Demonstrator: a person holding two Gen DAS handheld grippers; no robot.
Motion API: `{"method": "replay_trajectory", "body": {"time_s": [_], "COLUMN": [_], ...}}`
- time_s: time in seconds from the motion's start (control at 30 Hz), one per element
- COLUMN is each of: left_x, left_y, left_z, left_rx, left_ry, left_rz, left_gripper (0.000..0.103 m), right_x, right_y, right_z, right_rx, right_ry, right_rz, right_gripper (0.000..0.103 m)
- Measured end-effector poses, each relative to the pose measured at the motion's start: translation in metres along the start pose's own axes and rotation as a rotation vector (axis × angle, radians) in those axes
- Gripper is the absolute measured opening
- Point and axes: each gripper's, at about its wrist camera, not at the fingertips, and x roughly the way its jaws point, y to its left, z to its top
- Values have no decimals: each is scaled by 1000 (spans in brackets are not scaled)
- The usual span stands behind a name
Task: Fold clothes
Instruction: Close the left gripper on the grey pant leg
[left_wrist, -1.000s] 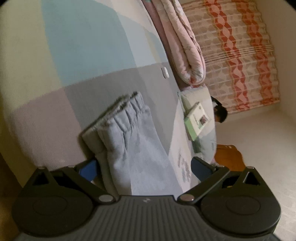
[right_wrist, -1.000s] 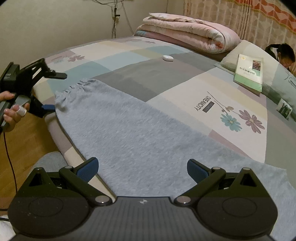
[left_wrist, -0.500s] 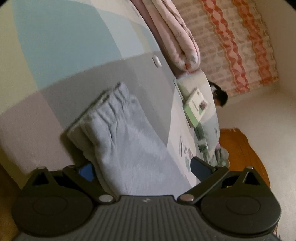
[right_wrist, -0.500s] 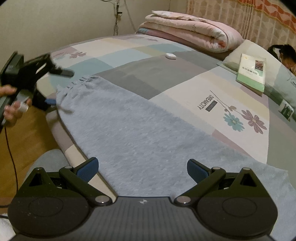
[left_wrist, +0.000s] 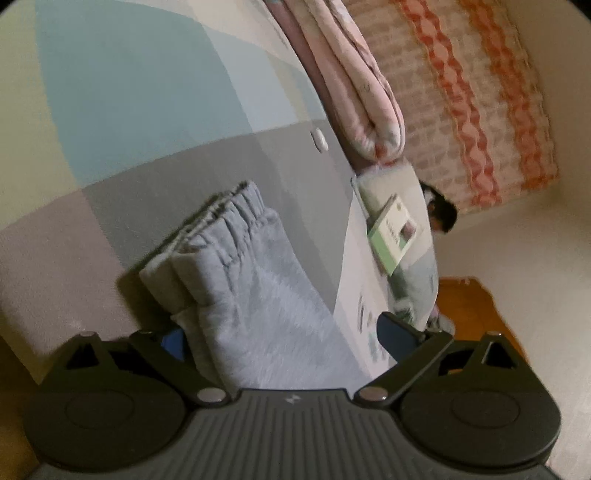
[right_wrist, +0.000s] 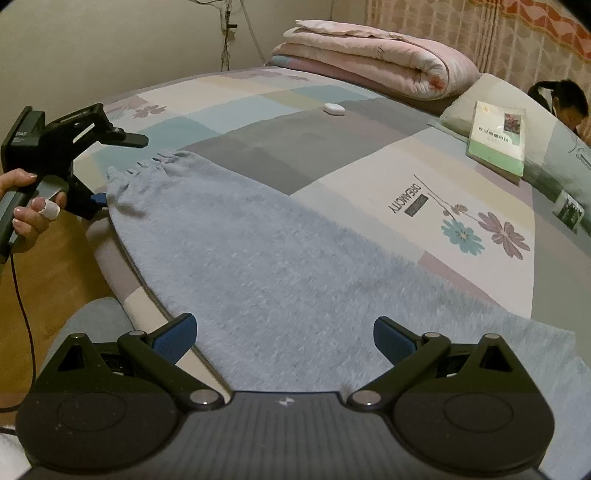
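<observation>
Nearest, the right claw (right_wrist: 284, 341) hangs spread over the near end of the grey trousers (right_wrist: 266, 258), which lie flat along the near edge of the bed (right_wrist: 369, 192). At the far left the left claw (right_wrist: 114, 170) stands spread around the gathered waistband (left_wrist: 229, 218) — not yet pinching it. The fleece looks soft, light and limp, so it should sag and crease; the thick elastic band seems the surest hold. Farther off lie a book (right_wrist: 496, 136) and a rolled quilt (right_wrist: 376, 62).
</observation>
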Motion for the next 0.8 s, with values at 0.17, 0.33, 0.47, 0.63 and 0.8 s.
{"method": "replay_trajectory", "body": {"time_s": [0.17,0.33,0.47,0.63,0.8], "left_x": [3,3,-6,-1,0], "left_y": [-5,7,22,16,3], "left_z": [-1,0,-3,0,-6], "left_rx": [42,34,18,47,152], "left_ry": [-11,-21,-52,-63,-86], "left_rz": [16,106,119,140,193], "left_gripper": [98,62,37,37,30], "right_x": [0,-3,-2,-1,-4], "right_y": [-1,-3,-5,-5,-7], "right_z": [-2,-4,-6,-6,-7], "right_rx": [3,9,22,22,21], "right_ry": [0,-8,-5,-4,-7], "right_rz": [0,4,10,21,8], "right_gripper": [103,103,103,103,103]}}
